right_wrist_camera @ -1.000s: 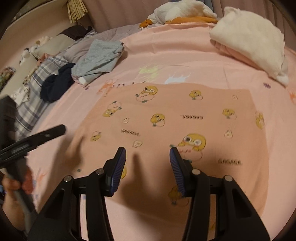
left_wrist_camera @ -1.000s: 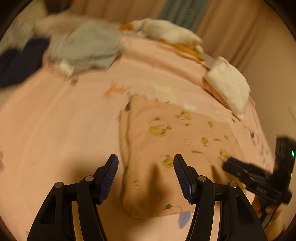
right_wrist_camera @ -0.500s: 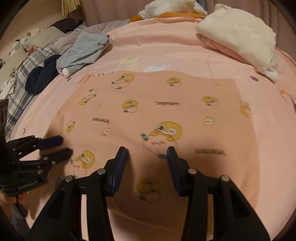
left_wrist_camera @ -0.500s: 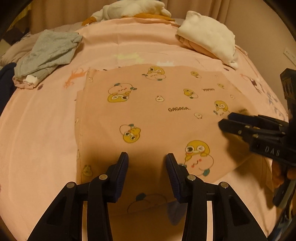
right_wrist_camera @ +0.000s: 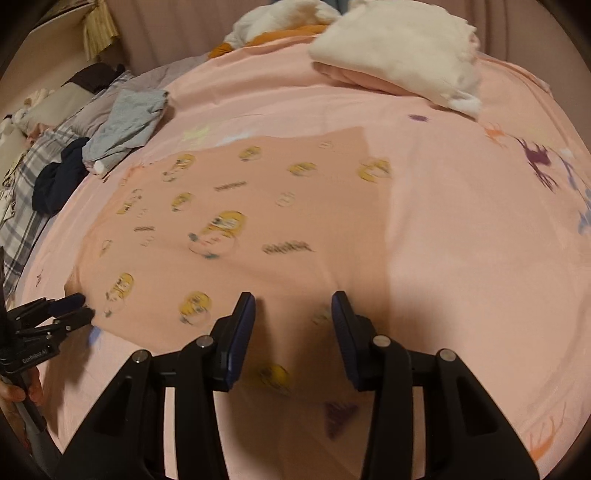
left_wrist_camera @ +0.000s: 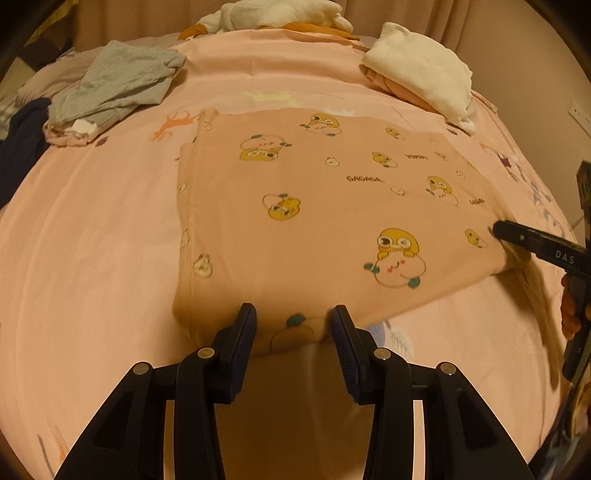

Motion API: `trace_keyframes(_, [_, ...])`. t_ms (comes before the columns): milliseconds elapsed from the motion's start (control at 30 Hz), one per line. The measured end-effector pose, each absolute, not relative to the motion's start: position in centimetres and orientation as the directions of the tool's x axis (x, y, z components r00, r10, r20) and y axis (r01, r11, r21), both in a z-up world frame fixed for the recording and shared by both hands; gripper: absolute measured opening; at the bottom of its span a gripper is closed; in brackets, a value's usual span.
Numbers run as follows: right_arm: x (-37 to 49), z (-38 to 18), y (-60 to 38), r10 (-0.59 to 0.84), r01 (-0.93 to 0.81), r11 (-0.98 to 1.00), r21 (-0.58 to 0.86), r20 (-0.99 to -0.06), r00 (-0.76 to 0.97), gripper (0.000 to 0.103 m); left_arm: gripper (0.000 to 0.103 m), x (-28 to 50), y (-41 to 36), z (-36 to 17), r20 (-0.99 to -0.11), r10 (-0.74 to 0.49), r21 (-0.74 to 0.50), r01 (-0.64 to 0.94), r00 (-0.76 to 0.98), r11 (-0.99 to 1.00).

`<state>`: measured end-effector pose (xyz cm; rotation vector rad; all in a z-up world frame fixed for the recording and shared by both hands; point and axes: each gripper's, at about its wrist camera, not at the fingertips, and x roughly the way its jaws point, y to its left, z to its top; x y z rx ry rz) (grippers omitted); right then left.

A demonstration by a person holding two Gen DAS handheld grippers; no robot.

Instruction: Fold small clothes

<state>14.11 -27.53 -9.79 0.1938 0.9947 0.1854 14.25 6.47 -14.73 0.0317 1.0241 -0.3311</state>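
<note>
A peach garment [left_wrist_camera: 332, 206] printed with yellow cartoon ducks lies flat on the pink bed sheet [left_wrist_camera: 92, 240]. My left gripper [left_wrist_camera: 293, 328] hangs low over its near left corner. The cloth's edge lies between the parted fingers and the pads do not press it. The right wrist view shows that left gripper [right_wrist_camera: 79, 306] at the garment's [right_wrist_camera: 240, 229] left corner. My right gripper [right_wrist_camera: 293, 321] is over the near edge toward the right side. Its jaws are closing, with fabric under the gap. From the left wrist view, my right gripper [left_wrist_camera: 496, 229] touches the garment's right edge.
A grey garment [left_wrist_camera: 118, 81] and a navy one [left_wrist_camera: 22, 147] lie at the back left. A folded white and pink pile [left_wrist_camera: 421, 70] sits at the back right. More white and orange clothes [left_wrist_camera: 280, 14] lie at the far end. Plaid fabric [right_wrist_camera: 22, 206] lies at the left.
Both grippers have dropped toward the garment's near edge and their jaws have narrowed. The right one slid toward the right corner; the left one now faces the garment squarely.
</note>
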Motion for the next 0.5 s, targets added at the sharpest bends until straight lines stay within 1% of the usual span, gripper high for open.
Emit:
trace_keyframes(67, [13.5,-9.7,-28.3,0.257,-0.053,0.961,0.271,-0.807,0.532,0.041,0.043,13.8,6.6,-14.7,-0.844,-0.253,-0.128,0.281,0.473,0.951])
trace_keyframes(167, [12.9,-9.2,-28.8,0.228,-0.031,0.967,0.251,-0.810,0.540,0.042,0.043,13.1,6.8,-14.8,-0.849,-0.239,-0.116,0.275,0.471,0.954])
trace_keyframes(300, [11.9,-8.8,-29.4,0.225,-0.010,0.965,0.262,-0.805,0.549,0.043,0.043,12.0,7.2,-14.9,-0.855,-0.221,-0.106,0.258,0.470,0.960])
trace_keyframes(433, [11.0,-7.7,-28.8,0.286,-0.060,0.948,0.312,-0.756,0.589,0.045,0.043,10.7,7.8,-14.4,-0.849,-0.231,-0.129,0.238,0.475,0.963])
trace_keyframes(500, [11.0,-7.9,-28.0,0.316,-0.086,0.941,0.328,-0.754,0.576,0.045,0.043,10.4,7.9,-14.5,-0.850,-0.229,-0.132,0.229,0.475,0.964])
